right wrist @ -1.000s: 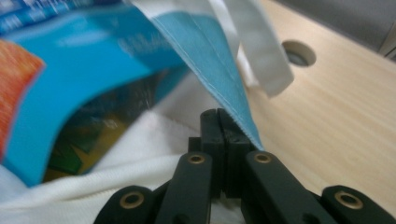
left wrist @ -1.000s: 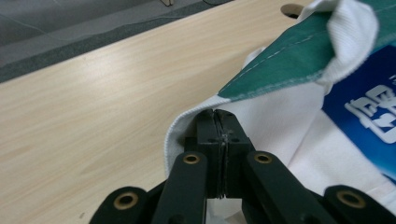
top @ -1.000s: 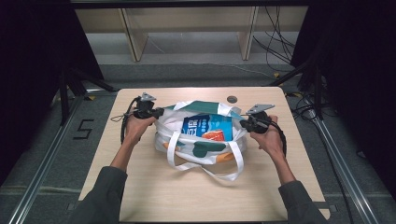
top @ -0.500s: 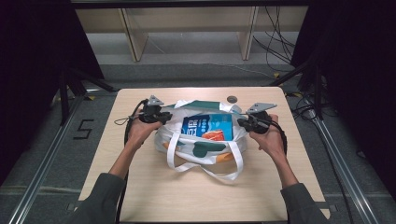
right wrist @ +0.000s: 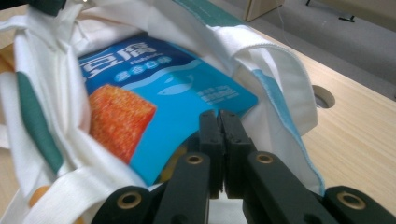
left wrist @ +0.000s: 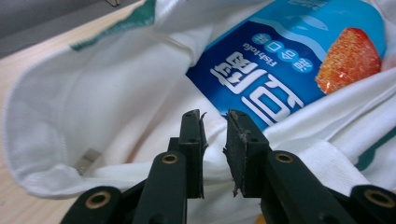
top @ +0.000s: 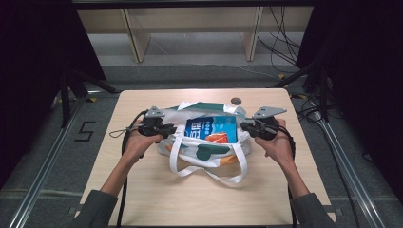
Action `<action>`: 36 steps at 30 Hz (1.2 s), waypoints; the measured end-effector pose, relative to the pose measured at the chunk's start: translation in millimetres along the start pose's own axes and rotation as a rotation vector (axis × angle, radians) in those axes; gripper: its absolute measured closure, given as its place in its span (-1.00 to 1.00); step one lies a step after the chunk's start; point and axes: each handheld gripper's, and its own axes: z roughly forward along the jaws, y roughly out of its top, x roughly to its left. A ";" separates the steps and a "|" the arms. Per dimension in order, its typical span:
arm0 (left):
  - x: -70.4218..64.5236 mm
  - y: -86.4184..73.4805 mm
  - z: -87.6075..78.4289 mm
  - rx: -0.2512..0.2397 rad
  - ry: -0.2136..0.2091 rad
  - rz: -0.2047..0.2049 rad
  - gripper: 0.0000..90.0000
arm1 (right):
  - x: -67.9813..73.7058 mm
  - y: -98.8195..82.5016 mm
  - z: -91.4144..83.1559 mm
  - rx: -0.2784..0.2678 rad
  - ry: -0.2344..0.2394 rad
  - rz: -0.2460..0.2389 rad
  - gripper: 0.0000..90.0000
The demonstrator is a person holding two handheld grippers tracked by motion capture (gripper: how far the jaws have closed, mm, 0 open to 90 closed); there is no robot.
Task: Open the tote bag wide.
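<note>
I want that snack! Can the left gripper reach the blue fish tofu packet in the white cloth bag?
Probably yes: the left gripper sits at the bag's open mouth, the packet uncovered just ahead.

Blue snack packet (left wrist: 280, 60) in the white cloth bag (left wrist: 93, 93) carried large white Chinese characters, with "Fish tofu" in small Latin letters beside them, seen upside down in the left gripper view. Smaller print on it was unreadable. Floor left of the table bore a black "5" (top: 85, 131).
</note>
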 end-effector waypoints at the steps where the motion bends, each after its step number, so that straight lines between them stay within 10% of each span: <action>1: -2.6 -1.2 0.6 0.009 -0.008 0.009 0.68 | -4.0 1.3 3.1 0.011 -0.007 0.000 0.99; 11: -15.1 -13.8 -2.6 0.038 -0.030 0.073 0.72 | -54.0 11.7 46.1 0.060 -0.106 0.085 1.00; 24: -22.4 -8.1 -21.4 -0.100 -0.051 -0.002 0.45 | -28.4 15.1 15.0 -0.024 -0.016 0.067 0.87; 36: -34.0 -11.6 -39.2 -0.132 -0.089 -0.026 0.25 | -14.6 8.8 -6.5 -0.069 -0.005 0.053 0.71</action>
